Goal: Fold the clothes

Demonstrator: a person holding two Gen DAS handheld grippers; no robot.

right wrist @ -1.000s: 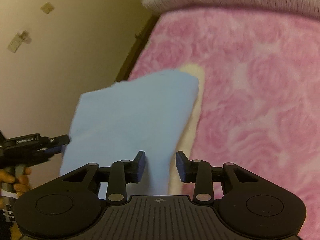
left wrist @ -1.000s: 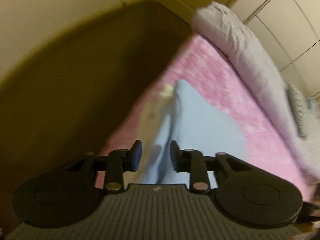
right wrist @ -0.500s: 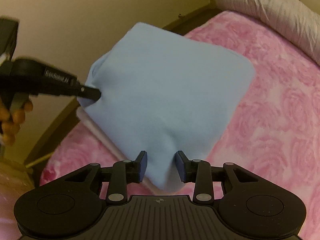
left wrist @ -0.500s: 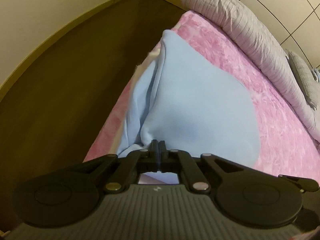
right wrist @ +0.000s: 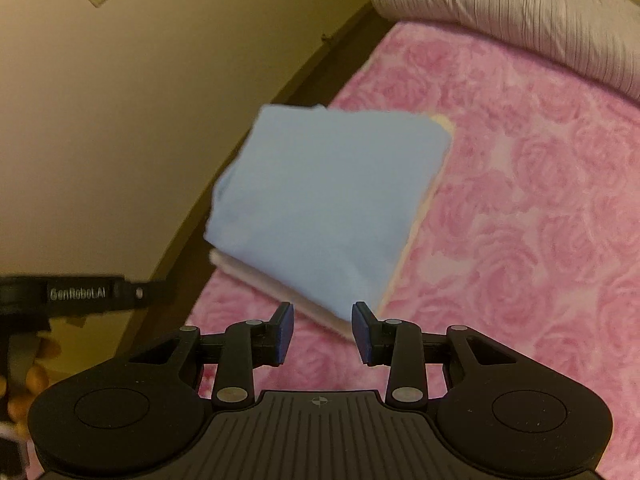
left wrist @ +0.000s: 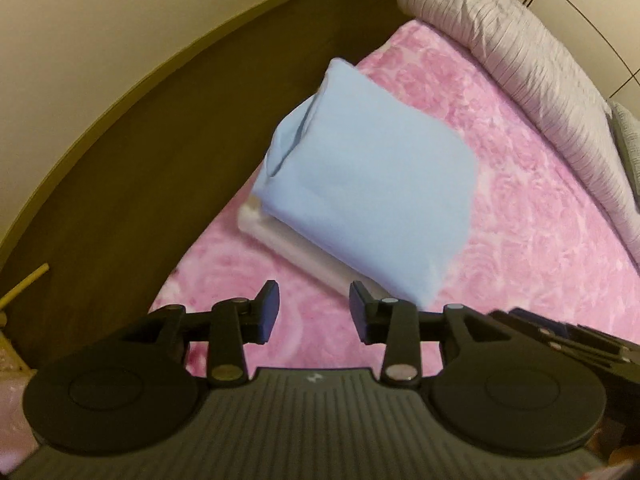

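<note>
A folded light blue garment (left wrist: pixel 372 200) (right wrist: pixel 328 200) lies on top of a folded cream garment (left wrist: pixel 296 246) (right wrist: pixel 416 240) near the left edge of the pink rose-patterned bed (left wrist: pixel 520 240) (right wrist: pixel 520 220). My left gripper (left wrist: pixel 314 310) hangs above the bedspread just short of the pile, its jaws opening with nothing between them. My right gripper (right wrist: pixel 322 332) stands open near the pile's closest corner, holding nothing. The body of the left gripper (right wrist: pixel 80 292) shows at the left of the right wrist view, with a hand (right wrist: pixel 28 384) below it.
A rumpled grey striped duvet (left wrist: pixel 540 60) (right wrist: pixel 520 12) lies along the far side of the bed. Dark wood floor (left wrist: pixel 140 160) and a cream wall (right wrist: pixel 120 120) border the bed's left edge. Wardrobe doors (left wrist: pixel 600 20) stand at the far right.
My left gripper, shut on the blue garment's edge half a second ago, has let go, opened and pulled back upward. The right gripper also drew back. The blue garment now rests flat on the cream one.
</note>
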